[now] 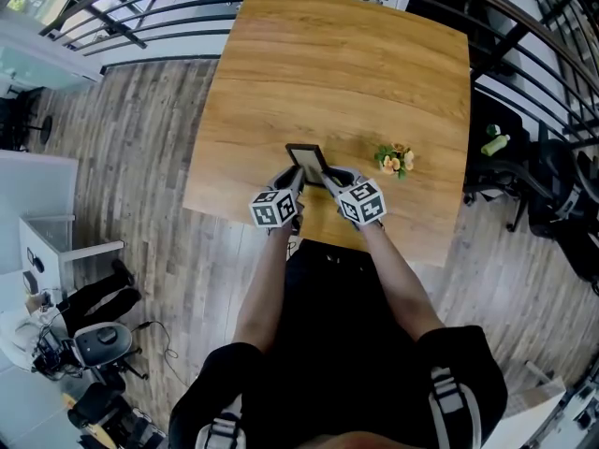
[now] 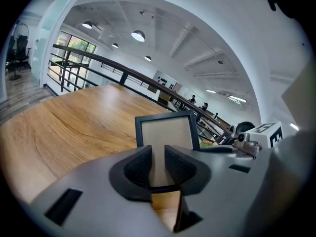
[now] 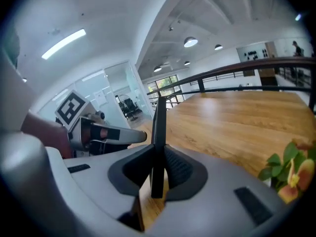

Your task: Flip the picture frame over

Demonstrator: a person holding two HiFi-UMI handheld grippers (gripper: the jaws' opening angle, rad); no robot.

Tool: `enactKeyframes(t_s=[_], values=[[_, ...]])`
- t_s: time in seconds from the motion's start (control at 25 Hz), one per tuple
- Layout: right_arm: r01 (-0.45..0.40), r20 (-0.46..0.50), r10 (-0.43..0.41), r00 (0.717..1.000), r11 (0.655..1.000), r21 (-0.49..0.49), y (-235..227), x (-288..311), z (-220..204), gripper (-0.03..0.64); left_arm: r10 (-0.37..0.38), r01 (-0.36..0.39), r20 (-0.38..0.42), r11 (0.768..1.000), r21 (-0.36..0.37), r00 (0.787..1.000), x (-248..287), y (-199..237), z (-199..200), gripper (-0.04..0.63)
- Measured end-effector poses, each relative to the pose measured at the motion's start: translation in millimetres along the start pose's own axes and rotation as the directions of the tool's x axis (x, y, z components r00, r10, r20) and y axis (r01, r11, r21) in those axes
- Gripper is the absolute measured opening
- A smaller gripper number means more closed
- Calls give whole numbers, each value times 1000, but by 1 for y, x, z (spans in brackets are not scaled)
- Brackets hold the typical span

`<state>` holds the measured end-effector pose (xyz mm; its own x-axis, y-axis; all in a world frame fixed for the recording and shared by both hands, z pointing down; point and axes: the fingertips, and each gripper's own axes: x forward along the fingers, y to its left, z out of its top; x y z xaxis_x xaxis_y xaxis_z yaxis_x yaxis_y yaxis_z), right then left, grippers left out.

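**A:** Where is the black rectangular picture frame (image 1: 307, 163)?

**B:** It stands upright over the near middle of the light wooden table (image 1: 356, 73), between the two grippers. A small bunch of orange and yellow flowers (image 1: 394, 160) with green leaves lies on the table to its right, apart from it.

**A:** Does the right gripper (image 3: 159, 154) hold it?

**B:** Yes. In the right gripper view the picture frame is edge-on, only a thin black strip. Both dark pads press on it near its lower end.

**A:** And the left gripper (image 2: 158, 157)?

**B:** Its jaws stand a little apart, with a narrow gap and nothing pinched between them. It points straight at the flat beige panel of the picture frame, which shows through the gap. I cannot tell whether the tips touch the panel.

**A:** Does the picture frame rest on the table?

**B:** This is hard to make out. In the head view the grippers cover its lower edge. In the gripper views wood shows below that edge, but the contact itself is hidden by the jaws. I also cannot say if the beige panel is the front or the back. The flowers are cut off at the right edge of the right gripper view.
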<state>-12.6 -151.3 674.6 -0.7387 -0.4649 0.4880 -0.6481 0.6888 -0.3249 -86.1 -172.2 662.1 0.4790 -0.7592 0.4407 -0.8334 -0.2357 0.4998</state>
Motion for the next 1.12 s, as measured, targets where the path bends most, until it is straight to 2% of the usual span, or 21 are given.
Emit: enactKeyframes(t_s=[0.2,0.28,0.36,0.44,0.68,0.96,1.12], values=[[48,-33,-52,998,992,-117,4,1,-2,69,-31,32,3,999,-22,999,-4,-8,1,120],[68,-43,-76,996,984,-166,3,0,-2,69,-57,58,19,996,-72,998,-3,-11,2,134],[87,-54,-101,993,972,-219,3,-2,-1,69,-93,99,48,981,-164,995,-3,-16,4,160],[106,-66,-128,990,956,-272,4,-4,0,69,-127,140,72,964,-226,989,-3,-21,6,183],[134,-83,-181,980,906,-403,6,-4,3,69,-202,219,87,935,-278,975,1,-36,12,239],[118,-94,-194,976,845,-521,12,-4,1,69,-177,196,90,938,-285,980,8,-35,17,262],[130,-82,-225,971,781,-611,14,-3,8,71,-147,174,107,931,-320,983,10,-31,21,262]])
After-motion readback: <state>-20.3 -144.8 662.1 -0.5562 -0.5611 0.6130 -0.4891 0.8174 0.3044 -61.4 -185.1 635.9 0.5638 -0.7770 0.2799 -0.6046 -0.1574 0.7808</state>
